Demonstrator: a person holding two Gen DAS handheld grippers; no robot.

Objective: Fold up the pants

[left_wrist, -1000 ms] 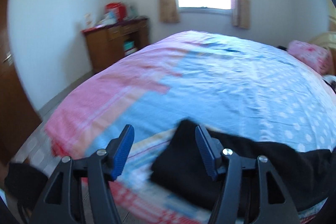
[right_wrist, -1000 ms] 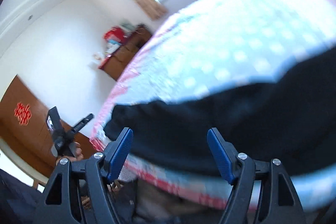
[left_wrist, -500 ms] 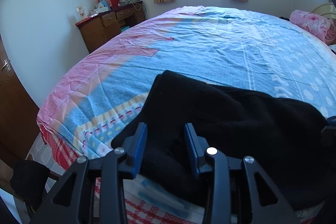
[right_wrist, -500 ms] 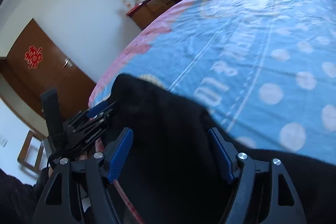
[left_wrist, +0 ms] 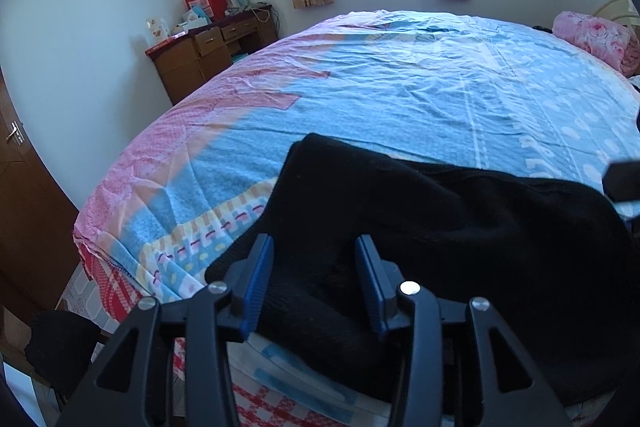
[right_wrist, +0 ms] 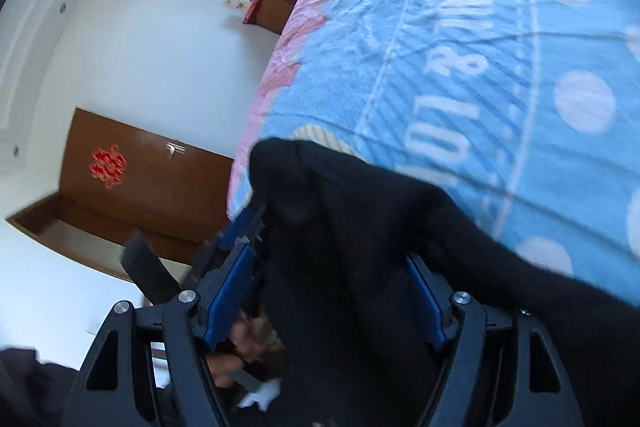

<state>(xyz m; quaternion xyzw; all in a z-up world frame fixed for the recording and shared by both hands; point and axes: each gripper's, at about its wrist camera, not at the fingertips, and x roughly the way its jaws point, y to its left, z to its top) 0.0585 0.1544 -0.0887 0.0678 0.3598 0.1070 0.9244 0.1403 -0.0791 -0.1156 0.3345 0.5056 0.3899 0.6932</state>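
Left black gripper with blue pads [left_wrist: 314,277] half closed around a fold of the black knitted pants [left_wrist: 460,227]. Pants lying along near edge of blue-pink patterned bedsheet [left_wrist: 400,87]. Right gripper [right_wrist: 332,293] wider apart, straddling bunched pants fabric [right_wrist: 360,227].

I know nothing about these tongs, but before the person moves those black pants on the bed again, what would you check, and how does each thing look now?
1. Left tongs around cloth: ok, the black pants bunch between the blue pads, which stand apart.
2. Left tongs clamped firmly: cannot tell.
3. Right tongs around cloth: ok, the fabric fills the gap.
4. Right tongs clamped firmly: cannot tell.
5. Room on the bed beyond the pants: ok, open sheet.
6. Pants lying flat: not ok, they are rumpled.
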